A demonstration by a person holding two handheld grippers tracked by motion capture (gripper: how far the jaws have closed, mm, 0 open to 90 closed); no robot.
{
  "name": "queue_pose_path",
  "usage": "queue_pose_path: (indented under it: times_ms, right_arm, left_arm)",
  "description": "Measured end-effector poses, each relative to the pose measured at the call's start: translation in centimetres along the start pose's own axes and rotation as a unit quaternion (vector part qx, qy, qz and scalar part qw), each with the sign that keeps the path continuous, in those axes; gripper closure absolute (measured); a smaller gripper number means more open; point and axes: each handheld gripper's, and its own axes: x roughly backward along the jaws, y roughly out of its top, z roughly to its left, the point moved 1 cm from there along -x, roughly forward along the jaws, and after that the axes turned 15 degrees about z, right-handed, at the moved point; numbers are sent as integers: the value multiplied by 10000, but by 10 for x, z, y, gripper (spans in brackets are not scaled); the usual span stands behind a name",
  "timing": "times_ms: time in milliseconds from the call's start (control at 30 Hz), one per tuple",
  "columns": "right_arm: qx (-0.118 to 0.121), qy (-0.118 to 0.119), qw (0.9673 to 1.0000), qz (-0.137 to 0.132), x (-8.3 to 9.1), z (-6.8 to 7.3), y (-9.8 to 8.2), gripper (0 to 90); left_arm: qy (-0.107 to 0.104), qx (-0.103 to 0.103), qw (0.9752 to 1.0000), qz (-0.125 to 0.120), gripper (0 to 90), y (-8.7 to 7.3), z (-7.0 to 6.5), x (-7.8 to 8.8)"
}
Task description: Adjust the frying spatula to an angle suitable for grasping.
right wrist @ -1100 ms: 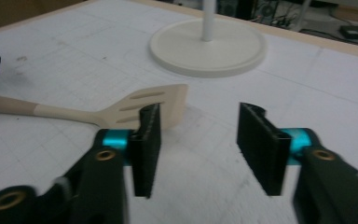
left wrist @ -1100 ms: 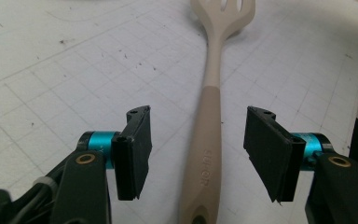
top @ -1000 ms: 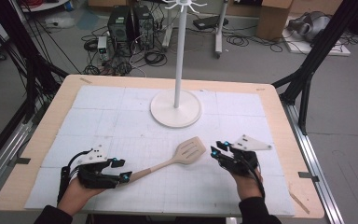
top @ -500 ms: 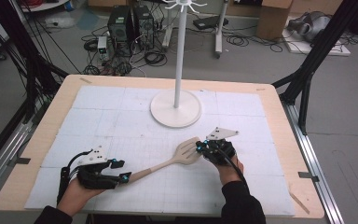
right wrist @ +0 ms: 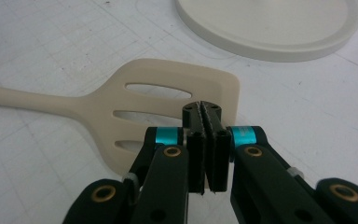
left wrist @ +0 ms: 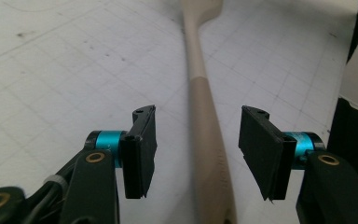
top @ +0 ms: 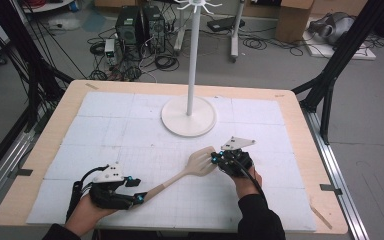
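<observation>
A beige slotted spatula (top: 200,163) lies flat on the white gridded mat, its handle (left wrist: 204,107) running down-left toward my left gripper (top: 136,190). That gripper is open, and the handle's end lies between its two jaws without touching either pad (left wrist: 142,140). My right gripper (top: 214,160) is at the blade's right edge. In the right gripper view its jaws are pressed together, shut (right wrist: 207,110), with the tips right over the blade (right wrist: 168,100) near its outer corner. Nothing is held between them.
A white hook stand rises from a round base (top: 188,116) at the mat's far middle, just beyond the spatula blade; its rim (right wrist: 270,28) is close ahead of the right gripper. The wooden table edge (top: 300,150) frames the mat.
My right gripper has moved left across the mat from the right side until it reached the spatula's blade. The left gripper and the spatula have stayed put.
</observation>
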Motion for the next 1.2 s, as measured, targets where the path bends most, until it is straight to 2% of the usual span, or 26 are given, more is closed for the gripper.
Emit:
queue_pose_path:
  times_ms: [100, 233, 400, 533, 567, 600, 633, 667, 733, 933, 1100, 1167, 1200]
  right_arm:
    - [13, -20, 10000, 60, -1, 0, 0, 888]
    - [55, -58, 9998, 193, -5, -1, 0, 888]
    - [14, -34, 9998, 181, -5, -1, 0, 887]
    - [8, -46, 9997, 252, -6, -3, -1, 888]
    - [7, -45, 9996, 269, -7, -2, -1, 887]
    - [7, -45, 9996, 269, -7, -2, -1, 887]
    - [6, -44, 9996, 276, -7, -2, -1, 887]
    - [9, -43, 9996, 276, -7, -3, -1, 888]
    - [9, -42, 9996, 275, -7, -3, -1, 888]
    - [11, -51, 9997, 249, -5, -2, -1, 888]
    - [44, -60, 9994, 335, -1, 1, -4, 887]
    - [43, -38, 9992, 393, 1, 2, -5, 887]
    - [60, -41, 9992, 390, 2, 3, -6, 887]
  left_arm:
    - [52, -56, 9999, 101, 464, 1, -2, -3]
    - [87, -18, 9999, 57, 458, 0, -1, -2]
    - [127, 18, 9999, 62, 460, 0, -1, -2]
    - [102, -56, 9998, 186, 463, 0, -3, -4]
    - [177, -102, 9994, 285, 464, 0, -4, -6]
    - [177, -102, 9994, 285, 467, 0, -4, -6]
    - [295, -106, 9987, 414, 477, 0, -4, -8]
    - [295, -106, 9987, 414, 486, 0, -4, -8]
    - [389, -71, 9979, 508, 491, -1, -3, -9]
    - [468, 65, 9979, 452, 517, -2, 2, -6]
    - [550, 177, 9969, 531, 601, -3, 7, -6]
    - [559, 190, 9967, 553, 603, -2, 9, -6]
    - [591, 265, 9962, 586, 596, -2, 11, -7]
